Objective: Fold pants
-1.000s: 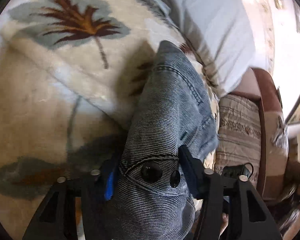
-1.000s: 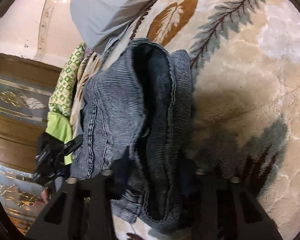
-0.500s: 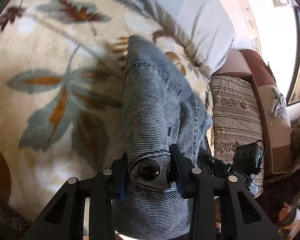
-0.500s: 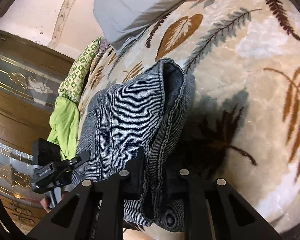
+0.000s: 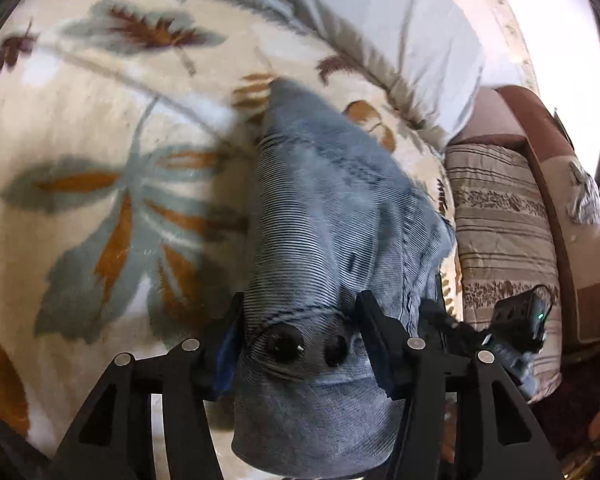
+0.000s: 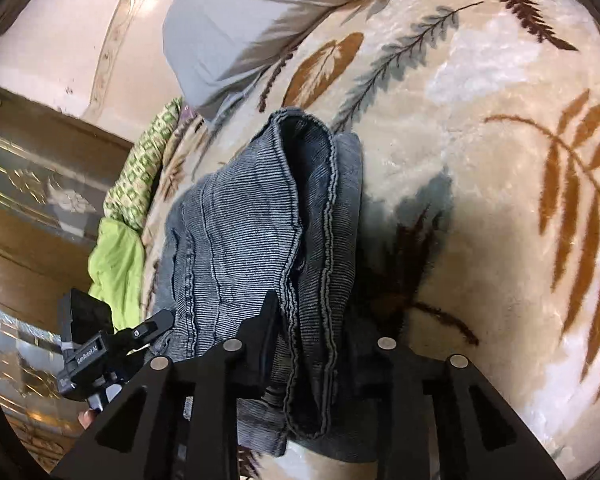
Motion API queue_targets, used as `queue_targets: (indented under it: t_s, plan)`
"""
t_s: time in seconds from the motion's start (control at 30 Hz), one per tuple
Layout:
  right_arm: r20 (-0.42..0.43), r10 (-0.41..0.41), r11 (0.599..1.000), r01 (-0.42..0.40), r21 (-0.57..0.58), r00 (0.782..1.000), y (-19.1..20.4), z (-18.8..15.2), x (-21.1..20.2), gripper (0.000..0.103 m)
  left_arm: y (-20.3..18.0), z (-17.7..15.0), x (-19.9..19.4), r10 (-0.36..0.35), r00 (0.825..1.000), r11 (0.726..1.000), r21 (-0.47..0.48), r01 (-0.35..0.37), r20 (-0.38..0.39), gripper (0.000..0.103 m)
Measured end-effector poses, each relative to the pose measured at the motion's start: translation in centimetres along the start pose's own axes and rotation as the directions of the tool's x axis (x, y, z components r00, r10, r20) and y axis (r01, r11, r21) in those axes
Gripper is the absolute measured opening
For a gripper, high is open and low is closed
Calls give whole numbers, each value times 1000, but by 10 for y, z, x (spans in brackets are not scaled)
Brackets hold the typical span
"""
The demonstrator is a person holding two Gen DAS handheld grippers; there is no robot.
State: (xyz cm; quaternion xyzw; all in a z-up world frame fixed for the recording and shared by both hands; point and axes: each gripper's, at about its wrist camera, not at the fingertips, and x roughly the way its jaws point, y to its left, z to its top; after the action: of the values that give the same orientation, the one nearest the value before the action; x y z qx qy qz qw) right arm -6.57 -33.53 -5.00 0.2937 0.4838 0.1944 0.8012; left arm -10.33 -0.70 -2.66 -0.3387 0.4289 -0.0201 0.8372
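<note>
The blue denim pants (image 5: pixel 332 216) hang lifted above a cream leaf-patterned blanket (image 5: pixel 100 184). My left gripper (image 5: pixel 300 340) is shut on the waistband by its two dark buttons. My right gripper (image 6: pixel 312 344) is shut on the bunched hem and seam edge of the pants (image 6: pixel 252 240). The denim drapes from both grippers down toward the blanket. The other gripper shows at the edge of each view, at lower right in the left wrist view (image 5: pixel 516 332) and at lower left in the right wrist view (image 6: pixel 96 352).
A grey pillow (image 5: pixel 380 28) lies at the head of the bed. A striped cushion (image 5: pixel 500 232) on a brown chair stands beside the bed. Green patterned cloth (image 6: pixel 140 176) and a lime cloth (image 6: pixel 116 264) lie by a wooden cabinet (image 6: pixel 28 184).
Both grippers have risen with the pants, so more of the blanket shows beneath. The denim stays clamped in both.
</note>
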Motion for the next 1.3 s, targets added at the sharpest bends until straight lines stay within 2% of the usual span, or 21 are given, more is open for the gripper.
queue_targets:
  t_s: [0.07, 0.17, 0.27, 0.37, 0.47, 0.53, 0.6, 0.67, 0.77, 0.9, 0.97, 1.0, 1.03, 1.07, 1.1, 1.13, 1.2, 1.3]
  plan:
    - [46, -16, 1000, 17, -18, 999, 9, 1, -17, 57, -7, -4, -5, 31, 1000, 999, 19, -31, 1, 56]
    - [119, -15, 999, 20, -43, 993, 22, -11, -49, 58, -14, -21, -28, 64, 998, 997, 51, -65, 26, 59]
    - [160, 17, 998, -7, -57, 987, 25, -37, -72, 58, -18, -42, -57, 23, 998, 999, 47, -25, 57, 66]
    - [138, 23, 999, -18, -37, 990, 14, -61, -69, 57, -6, -67, -69, 14, 999, 1000, -2, -14, 52, 66]
    - [91, 19, 999, -15, -40, 996, 15, -62, -55, 51, 1, -71, -71, 8, 999, 1000, -16, -7, 50, 66]
    - [84, 37, 999, -33, -39, 996, 16, -61, -50, 49, 2, -69, -69, 32, 998, 999, -16, -31, 59, 66]
    - [61, 48, 998, -45, -45, 997, 17, -62, -45, 44, 5, -70, -61, 38, 999, 999, -31, -37, 31, 66]
    - [42, 34, 998, -32, -47, 999, 15, -64, -43, 34, 4, -68, -52, 56, 998, 998, -23, -55, 20, 66]
    - [28, 64, 998, -64, -9, 998, 7, -65, -42, 34, 0, -63, -41, 81, 997, 997, -22, -80, 14, 69]
    - [8, 50, 998, -50, 24, 999, 2, -63, -32, 37, 4, -59, -32, 68, 998, 996, -51, -68, -7, 69]
    - [13, 42, 999, -43, 5, 999, 5, -61, -31, 35, -3, -59, -28, 100, 995, 995, -20, -100, 6, 68]
    - [9, 49, 999, -49, -8, 999, 8, -60, -29, 32, -9, -59, -27, 137, 990, 990, 15, -137, 20, 67]
    - [4, 31, 999, -31, -28, 1000, 12, -61, -27, 22, -15, -60, -25, 162, 986, 986, 44, -163, 32, 65]
    - [2, 4, 999, -4, -45, 1000, 16, -61, -24, 15, -21, -62, -24, 180, 983, 980, 78, -183, 43, 57]
    - [2, -28, 998, 28, -62, 1000, 20, -63, -23, 15, -29, -64, -24, 191, 980, 973, 120, -197, 56, 52]
    - [11, -37, 997, 38, -69, 999, 21, -64, -25, 12, -38, -66, -24, 221, 972, 960, 157, -232, 79, 51]
    - [55, -29, 995, 34, -95, 998, 30, -66, -37, 11, -47, -70, -25, 236, 967, 949, 193, -250, 95, 49]
    - [130, 42, 991, -25, -133, 991, 44, -68, -66, 10, -50, -71, -27, 223, 969, 947, 212, -241, 109, 49]
